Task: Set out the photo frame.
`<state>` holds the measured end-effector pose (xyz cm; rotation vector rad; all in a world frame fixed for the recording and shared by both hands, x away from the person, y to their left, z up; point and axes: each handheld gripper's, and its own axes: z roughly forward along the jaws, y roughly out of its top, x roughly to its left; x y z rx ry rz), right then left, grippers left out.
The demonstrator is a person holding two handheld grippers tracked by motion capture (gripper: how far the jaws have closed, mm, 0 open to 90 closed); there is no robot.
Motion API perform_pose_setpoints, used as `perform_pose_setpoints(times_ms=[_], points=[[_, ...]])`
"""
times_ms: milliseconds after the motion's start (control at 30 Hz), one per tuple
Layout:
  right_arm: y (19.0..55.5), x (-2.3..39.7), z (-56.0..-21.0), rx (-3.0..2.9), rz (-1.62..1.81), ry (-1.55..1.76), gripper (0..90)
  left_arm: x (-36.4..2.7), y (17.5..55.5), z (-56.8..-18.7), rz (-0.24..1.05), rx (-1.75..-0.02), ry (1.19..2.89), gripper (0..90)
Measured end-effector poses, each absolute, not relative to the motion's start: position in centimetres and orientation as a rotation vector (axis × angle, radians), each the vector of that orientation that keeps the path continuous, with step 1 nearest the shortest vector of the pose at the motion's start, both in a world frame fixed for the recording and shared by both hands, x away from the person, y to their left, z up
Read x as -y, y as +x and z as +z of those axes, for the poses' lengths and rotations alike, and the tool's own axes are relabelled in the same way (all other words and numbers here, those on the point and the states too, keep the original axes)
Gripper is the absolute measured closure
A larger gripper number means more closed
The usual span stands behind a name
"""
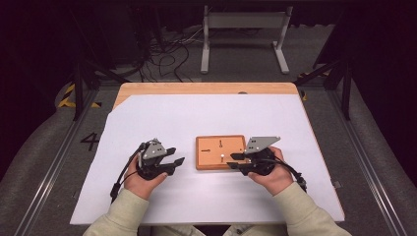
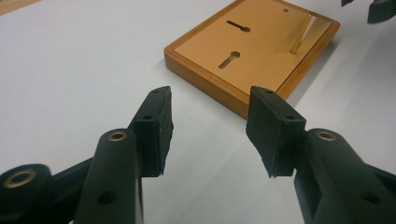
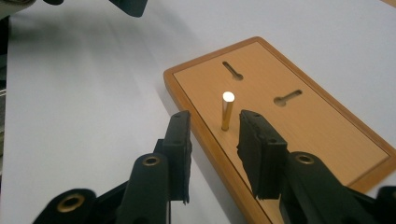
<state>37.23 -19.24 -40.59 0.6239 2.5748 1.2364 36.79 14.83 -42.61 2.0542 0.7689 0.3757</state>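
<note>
High view: wooden table [image 1: 147, 88] w/ white sheet [image 1: 196, 118] over most of it, dark room beyond, grey carpet, tangle of cables [image 1: 167, 56] & a white metal frame [image 1: 243, 34] at the far side; a yellow-black tape mark at the left edge. Person's cream sleeves [image 1: 118, 216] enter from below. Wooden board [image 1: 220, 152] sits near mid-sheet; left gripper [image 1: 172, 161] just beside its left edge, apart from it; right gripper [image 1: 235, 161] over its right part. Left gripper view adds board detail not legible from above: raised darker rim, two keyhole slots [image 2: 238, 26], brass peg [image 2: 301, 35] near the far side, leaning in this view. Right gripper view shows the peg [image 3: 227, 111] standing upright in the board, bright top face, close ahead of the jaws & in line w/ the gap between them, pads not touching it. Left gripper [image 2: 210, 133]: jaws spread, nothing between them but bare sheet, board edge just ahead of the right-hand pad. Right gripper [image 3: 215, 149]: jaws parted, narrower than the left pair, gripping nothing; left-hand pad over the sheet, right-hand pad over the board.
</note>
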Motion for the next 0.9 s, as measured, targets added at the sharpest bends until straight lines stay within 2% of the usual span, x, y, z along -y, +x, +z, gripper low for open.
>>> perform_pose_setpoints(times_ms=[367, 500, 600, 767, 900], points=[[39.2, 17.5, -41.7, -2.592, 1.208, 0.631, 64.0, -15.1, 37.4, -43.0, 0.384, -0.747, 1.991, 49.3], [39.7, 17.1, -42.2, -2.589, 1.204, 0.632, 65.3, -15.1, 37.5, -43.1, 0.362, -0.734, 1.968, 49.6], [39.9, 17.0, -42.4, -2.587, 1.211, 0.635, 70.0, -15.2, 37.4, -43.2, 0.336, -0.729, 1.953, 50.3], [40.3, 16.5, -43.1, -2.623, 1.23, 0.647, 69.1, -15.2, 37.4, -43.2, 0.32, -0.731, 1.961, 50.6], [40.6, 16.2, -43.5, -2.641, 1.218, 0.647, 71.8, -15.3, 37.6, -43.2, 0.252, -0.757, 1.952, 54.2]])
